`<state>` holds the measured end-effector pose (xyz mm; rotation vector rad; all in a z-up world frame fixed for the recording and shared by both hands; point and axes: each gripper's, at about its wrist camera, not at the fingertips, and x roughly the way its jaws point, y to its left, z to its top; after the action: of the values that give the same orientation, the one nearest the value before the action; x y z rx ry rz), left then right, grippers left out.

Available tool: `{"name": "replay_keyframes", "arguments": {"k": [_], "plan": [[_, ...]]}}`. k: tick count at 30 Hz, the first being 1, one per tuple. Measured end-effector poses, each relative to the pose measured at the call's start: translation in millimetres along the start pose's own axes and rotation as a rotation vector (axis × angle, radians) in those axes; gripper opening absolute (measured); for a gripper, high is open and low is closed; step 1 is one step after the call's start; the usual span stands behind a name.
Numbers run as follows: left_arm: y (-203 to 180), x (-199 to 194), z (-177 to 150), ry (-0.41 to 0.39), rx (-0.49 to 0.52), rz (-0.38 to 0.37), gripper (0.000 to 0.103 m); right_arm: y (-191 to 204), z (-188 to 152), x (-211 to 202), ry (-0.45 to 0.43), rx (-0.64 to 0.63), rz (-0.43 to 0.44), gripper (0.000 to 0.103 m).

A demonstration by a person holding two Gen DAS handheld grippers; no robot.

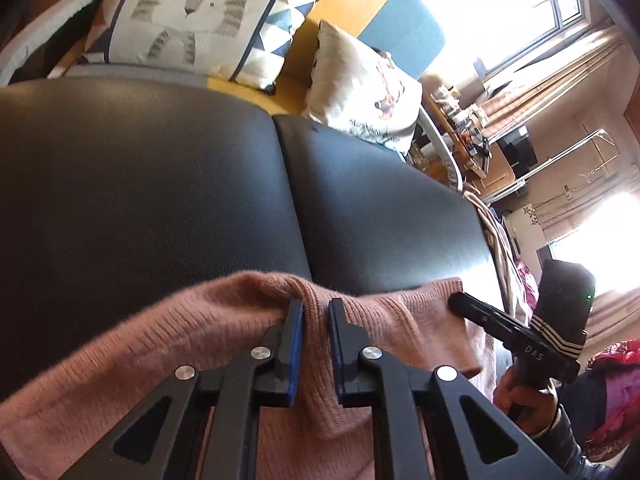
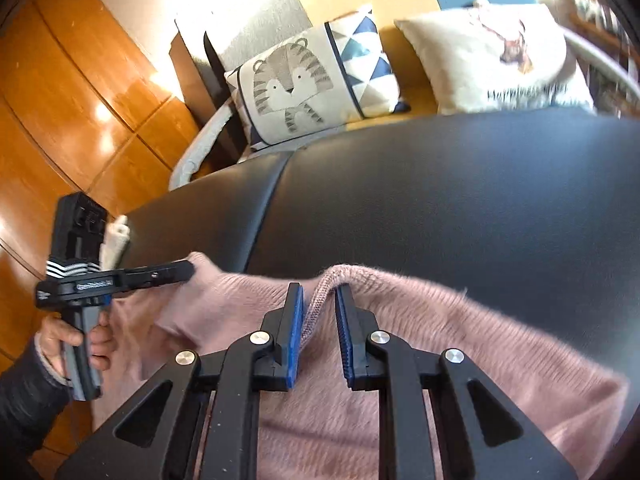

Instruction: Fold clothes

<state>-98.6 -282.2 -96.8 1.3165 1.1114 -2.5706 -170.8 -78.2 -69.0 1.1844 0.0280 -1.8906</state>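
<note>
Early stage of folding. Fuzzy pink knitted sweater (image 1: pixel 248 344) lies on the black leather seat (image 1: pixel 168 184); left gripper (image 1: pixel 315 312) and right gripper (image 2: pixel 320 300) jaws each pinch a raised edge. No finished fold shows; folding remains.

The pink sweater (image 1: pixel 120 360) runs off the bottom edge in both wrist views, so its full shape cannot be told. The right gripper's (image 1: pixel 454 300) fingertips are buried against the knit, leaving their gap unreadable. The cluttered desk (image 1: pixel 468 140) is too small to read, and the cream pillow's (image 2: pixel 500 60) lettering is blurred.
</note>
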Motion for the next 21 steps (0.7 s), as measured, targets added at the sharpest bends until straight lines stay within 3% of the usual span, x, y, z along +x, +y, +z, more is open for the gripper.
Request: {"name": "replay_keyframes", "arguments": {"k": [4,9,13,16,21], "plan": [[-11.3,5.7,-2.5,0.012,0.095,0.066,0.012,5.9,-3.5,20.7,0.065,-0.087,-0.084,0.018],[-19.6,-0.6,-9.9,0.021,0.213,0.151,0.015,6.5,-11.2,15.8,0.069,-0.119,-0.112,0.023],[-21.7,-10.5,-11.8,0.034,0.238,0.193,0.016,17.7,-13.0,-2.2,0.028,-0.161,-0.162,0.029],[-29.9,-23.8,-17.1,0.016,0.269,0.209,0.016,38.4,-14.2,-17.1,-0.02,-0.208,-0.202,0.03],[-55.0,-37.2,-19.6,-0.039,0.31,0.155,0.016,66.9,-26.5,-5.2,0.003,-0.275,-0.135,0.04]]}}
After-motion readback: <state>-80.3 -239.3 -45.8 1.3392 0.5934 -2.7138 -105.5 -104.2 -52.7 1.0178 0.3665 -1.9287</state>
